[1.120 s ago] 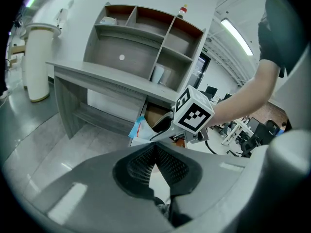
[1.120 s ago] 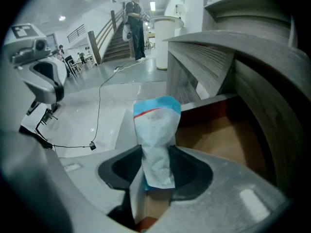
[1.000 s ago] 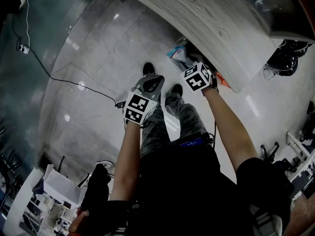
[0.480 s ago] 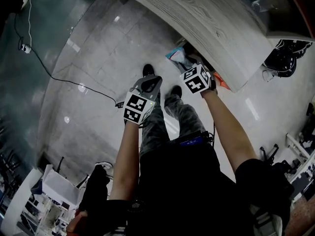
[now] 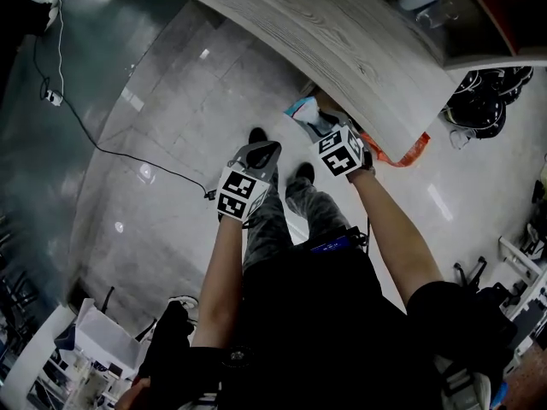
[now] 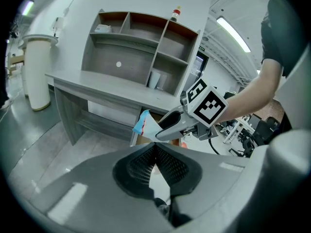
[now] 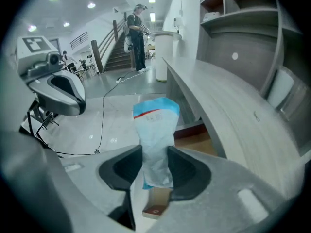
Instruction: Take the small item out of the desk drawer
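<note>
Blue and white packet [image 7: 156, 120] is the small thing to take out. The right gripper [image 7: 155, 154] has it: the two jaws stand wide apart and squeeze the packet's lower half, and the top pokes up free. The packet looks to be up out of the open drawer [image 7: 192, 137], close by the front edge of the desk [image 7: 218, 96].

I think the job now is to bring the packet away. To do it well, keep the squeeze firm, because the packet is soft and thin and could slip. Pull it back toward the body, away from the desk edge, so the top does not bump the wood. Go slow and steady.

The right arm reaches out in front, nearly straight, and its gripper tips steeply down toward the drawer. The left arm is bent and held forward too. The left gripper [image 6: 155, 147] has its jaws closed together with nothing in them. It points down a little toward the desk and hangs over the floor, near the right gripper but not touching it.
</note>
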A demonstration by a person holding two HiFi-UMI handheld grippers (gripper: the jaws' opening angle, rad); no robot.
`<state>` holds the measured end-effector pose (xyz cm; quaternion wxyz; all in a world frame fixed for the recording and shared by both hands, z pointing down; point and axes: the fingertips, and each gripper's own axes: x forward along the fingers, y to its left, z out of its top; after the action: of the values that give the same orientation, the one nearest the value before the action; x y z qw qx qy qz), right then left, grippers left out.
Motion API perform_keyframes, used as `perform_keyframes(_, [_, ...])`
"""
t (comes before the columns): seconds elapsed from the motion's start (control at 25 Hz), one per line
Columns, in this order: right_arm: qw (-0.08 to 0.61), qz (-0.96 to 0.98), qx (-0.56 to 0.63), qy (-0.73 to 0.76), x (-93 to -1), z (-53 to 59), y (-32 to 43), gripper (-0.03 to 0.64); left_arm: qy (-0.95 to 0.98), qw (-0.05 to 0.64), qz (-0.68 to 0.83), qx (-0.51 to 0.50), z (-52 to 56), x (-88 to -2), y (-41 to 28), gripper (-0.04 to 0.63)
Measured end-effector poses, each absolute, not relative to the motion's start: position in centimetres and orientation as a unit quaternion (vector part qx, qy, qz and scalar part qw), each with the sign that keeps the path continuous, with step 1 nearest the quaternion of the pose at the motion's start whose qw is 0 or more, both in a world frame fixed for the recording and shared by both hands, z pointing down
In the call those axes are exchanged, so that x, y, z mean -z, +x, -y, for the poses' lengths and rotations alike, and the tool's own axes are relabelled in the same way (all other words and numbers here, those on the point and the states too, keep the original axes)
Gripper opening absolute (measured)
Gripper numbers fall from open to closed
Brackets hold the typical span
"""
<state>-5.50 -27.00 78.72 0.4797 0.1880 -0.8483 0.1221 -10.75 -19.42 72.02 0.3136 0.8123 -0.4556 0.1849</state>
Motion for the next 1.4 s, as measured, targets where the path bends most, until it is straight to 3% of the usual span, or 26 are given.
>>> perform_keyframes(1.4, [0.347,0.886,-0.169,0.255,-61.5,26.4,-1.8,0.167,0.861,0.249,0.39,-0.21,22.6,-61.5,-7.4,0.002])
